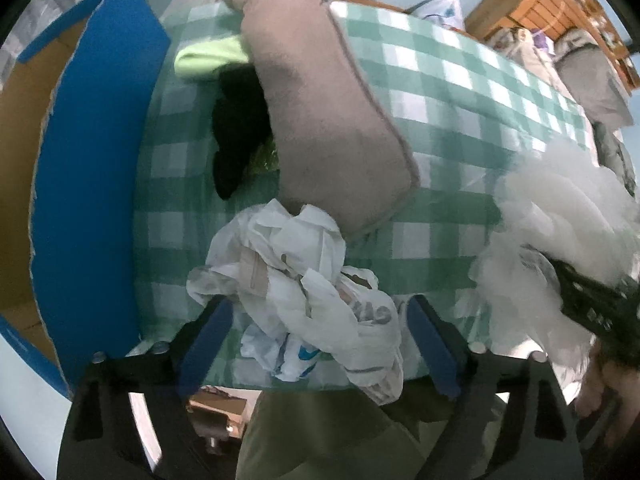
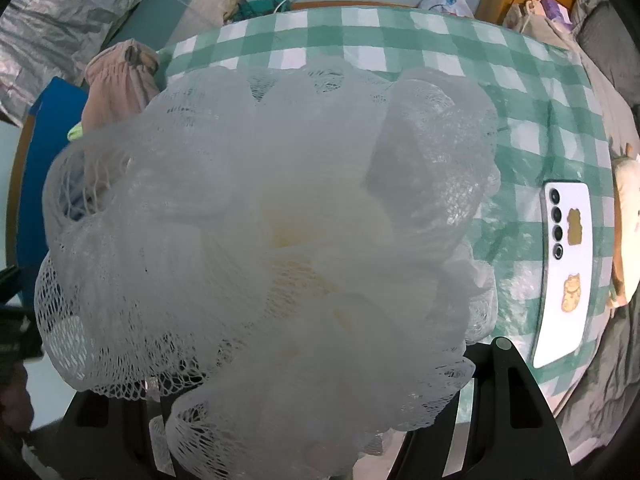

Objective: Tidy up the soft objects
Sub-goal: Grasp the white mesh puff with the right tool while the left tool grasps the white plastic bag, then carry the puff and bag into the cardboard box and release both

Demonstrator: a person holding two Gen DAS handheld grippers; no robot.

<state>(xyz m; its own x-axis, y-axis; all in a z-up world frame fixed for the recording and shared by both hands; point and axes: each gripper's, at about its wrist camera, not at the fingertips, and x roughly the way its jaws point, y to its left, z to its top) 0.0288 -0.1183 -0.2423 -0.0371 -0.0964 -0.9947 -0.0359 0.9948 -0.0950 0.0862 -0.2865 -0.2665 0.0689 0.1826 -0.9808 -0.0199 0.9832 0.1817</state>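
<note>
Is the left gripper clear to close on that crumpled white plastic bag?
Probably yes: the left gripper points down with its jaws open on either side of the plastic bag, nothing between. The pink slipper lies just beyond.

Left tool [image 1: 320, 340] straddles crumpled white plastic bag [image 1: 304, 296] on checked tabletop [image 1: 460, 92], blue pads beside it. Pinkish plush pad [image 1: 320, 112] behind; white mesh pouf [image 1: 560, 216] at right.
</note>
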